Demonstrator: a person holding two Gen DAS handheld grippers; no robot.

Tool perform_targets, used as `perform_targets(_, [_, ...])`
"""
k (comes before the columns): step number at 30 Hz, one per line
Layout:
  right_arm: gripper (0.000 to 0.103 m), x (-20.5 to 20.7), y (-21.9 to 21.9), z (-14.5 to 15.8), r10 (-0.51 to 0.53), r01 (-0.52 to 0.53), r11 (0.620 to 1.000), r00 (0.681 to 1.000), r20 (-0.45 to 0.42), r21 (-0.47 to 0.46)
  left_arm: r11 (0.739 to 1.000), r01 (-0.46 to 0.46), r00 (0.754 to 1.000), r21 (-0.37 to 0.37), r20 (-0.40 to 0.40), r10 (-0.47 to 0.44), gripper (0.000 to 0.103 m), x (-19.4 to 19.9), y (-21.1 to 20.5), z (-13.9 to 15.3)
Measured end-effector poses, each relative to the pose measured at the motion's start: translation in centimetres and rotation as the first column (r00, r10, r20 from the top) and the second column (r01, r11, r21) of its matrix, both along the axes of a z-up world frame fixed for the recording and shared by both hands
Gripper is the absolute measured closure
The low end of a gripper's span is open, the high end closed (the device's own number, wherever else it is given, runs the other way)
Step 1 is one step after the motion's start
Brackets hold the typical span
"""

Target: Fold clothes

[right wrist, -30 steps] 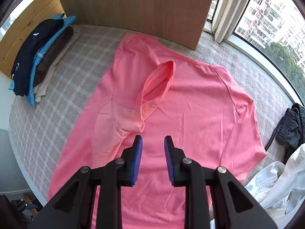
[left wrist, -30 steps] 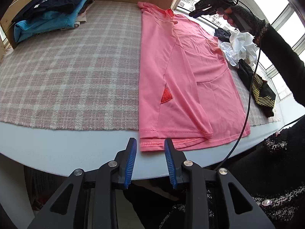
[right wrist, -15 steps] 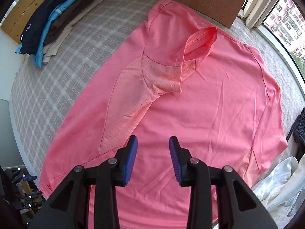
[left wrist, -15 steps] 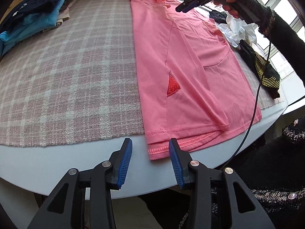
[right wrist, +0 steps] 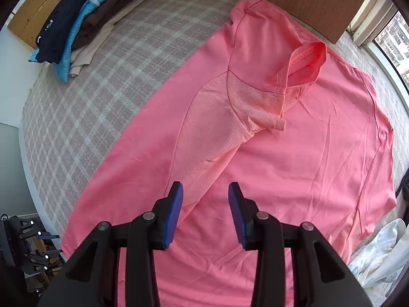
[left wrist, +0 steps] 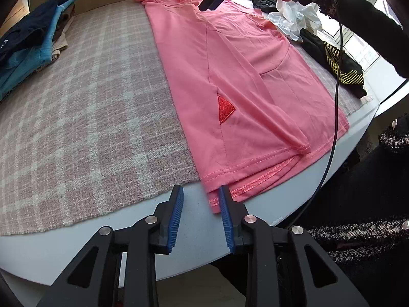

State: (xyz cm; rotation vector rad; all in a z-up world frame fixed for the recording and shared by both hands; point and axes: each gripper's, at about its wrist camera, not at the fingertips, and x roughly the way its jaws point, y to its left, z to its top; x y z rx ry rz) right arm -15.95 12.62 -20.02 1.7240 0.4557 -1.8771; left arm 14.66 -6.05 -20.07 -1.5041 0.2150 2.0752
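Missing the hem corner of the pink jersey T-shirt (left wrist: 245, 81) at the table's near edge seems possible: left gripper (left wrist: 200, 211) and right gripper (right wrist: 205, 211) both gape empty, the left jaws having just narrowed and the right ones just widened

The left wrist view looks obliquely down from the bench (left wrist: 194, 227) front edge, close to the pink shirt (left wrist: 242, 81) hem. The right wrist view looks straight down over the shirt's middle. Both share the shirt and the folded stack (right wrist: 84, 23).
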Motion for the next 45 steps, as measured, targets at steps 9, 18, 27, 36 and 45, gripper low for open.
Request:
perform_targets(9, [0.066,-1.3,0.0,0.3,-0.035,0.036,0.999,0.999,0.022,-0.031,0.997,0.072,0.997,0.005,-0.03,-0.072,0.101,0.1,1.1,0.6])
perform_targets(18, [0.062,-7.4,-0.5,1.9,-0.193,0.192,0.969,0.981,0.01,-0.156,0.994,0.093,0.995,0.055,-0.041,-0.091,0.102,0.4,0.6,2.0])
perform_targets(27, [0.062,-8.0,-2.4,-2.3,-0.179,0.181,0.981,0.983,0.041,-0.066,0.995,0.029,0.998,0.095,-0.053,-0.024,0.102,0.6,-0.9,2.8])
perform_targets(36, [0.062,-7.8,-3.0,-2.7,-0.157,0.158,0.986,0.987,0.025,-0.045,0.993,-0.01,1.0,0.118,-0.026,0.013,0.102,1.1,-0.5,2.1])
perform_targets(45, [0.062,-5.3,-4.3,-2.5,-0.092,0.092,0.996,0.996,-0.003,-0.016,0.979,-0.071,0.997,0.192,0.021,0.068,0.102,1.1,-1.6,2.2])
